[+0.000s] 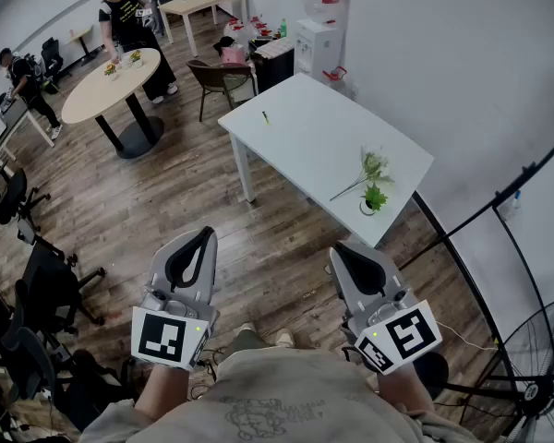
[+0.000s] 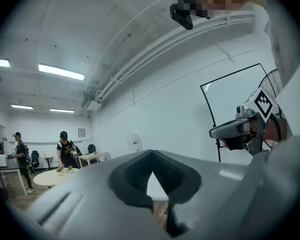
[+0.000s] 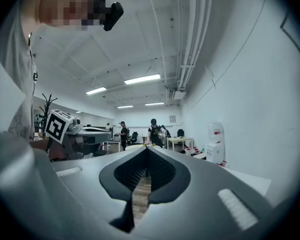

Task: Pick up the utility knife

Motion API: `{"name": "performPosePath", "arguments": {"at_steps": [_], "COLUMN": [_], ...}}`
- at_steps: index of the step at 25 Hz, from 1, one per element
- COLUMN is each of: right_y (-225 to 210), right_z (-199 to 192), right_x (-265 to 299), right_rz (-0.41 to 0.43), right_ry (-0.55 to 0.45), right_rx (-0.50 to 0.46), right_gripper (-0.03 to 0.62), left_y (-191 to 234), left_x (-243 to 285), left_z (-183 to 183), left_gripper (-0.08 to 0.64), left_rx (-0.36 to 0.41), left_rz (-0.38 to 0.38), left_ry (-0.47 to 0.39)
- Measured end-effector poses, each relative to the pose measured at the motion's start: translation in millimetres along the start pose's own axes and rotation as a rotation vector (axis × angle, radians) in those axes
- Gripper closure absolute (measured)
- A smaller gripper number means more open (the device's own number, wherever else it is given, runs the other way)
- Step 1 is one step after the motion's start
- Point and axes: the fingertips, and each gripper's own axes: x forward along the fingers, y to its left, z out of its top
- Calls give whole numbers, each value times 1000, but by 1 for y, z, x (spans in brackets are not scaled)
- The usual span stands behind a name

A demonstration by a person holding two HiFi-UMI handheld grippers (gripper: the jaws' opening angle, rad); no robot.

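Near the counter's (image 1: 314,146) far left corner lies the utility knife (image 1: 265,116), small and dark; you hold the left tongs (image 1: 205,235) and right tongs (image 1: 338,249) well short of it, both closed, gripping nothing.

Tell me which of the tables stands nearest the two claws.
The white rectangular table, carrying green plant sprigs. The round beige table and the light wooden table stand farther back.
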Motion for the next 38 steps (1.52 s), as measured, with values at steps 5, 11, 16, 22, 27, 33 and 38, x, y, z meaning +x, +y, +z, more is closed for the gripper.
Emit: {"name": "performPosePath", "arguments": {"at_steps": [5, 11, 16, 22, 27, 33, 38], "right_y": [-7, -4, -4, -6, -9, -16, -28], "right_z": [1, 1, -2, 0, -3, -12, -17], "right_x": [3, 4, 8, 11, 18, 45, 77], "right_rz": [-11, 8, 18, 32, 20, 10, 4], "right_ry": [-14, -15, -8, -24, -25, 1, 46], "right_rx": [38, 44, 41, 57, 32, 42, 31], "right_gripper": [565, 564, 565, 563, 381, 377, 382], "left_y": [3, 1, 1, 4, 10, 29, 53], "left_x": [3, 5, 7, 9, 11, 24, 46], "left_z": [-1, -3, -2, -5, -16, -31, -36], "left_gripper": [560, 560, 560, 560, 560, 560, 560], "left_rx": [-6, -17, -18, -19, -27, -44, -54], "left_rz": [-1, -12, -15, -2, 5, 9, 6], "left_ry": [0, 17, 21, 28, 52, 61, 60]}}
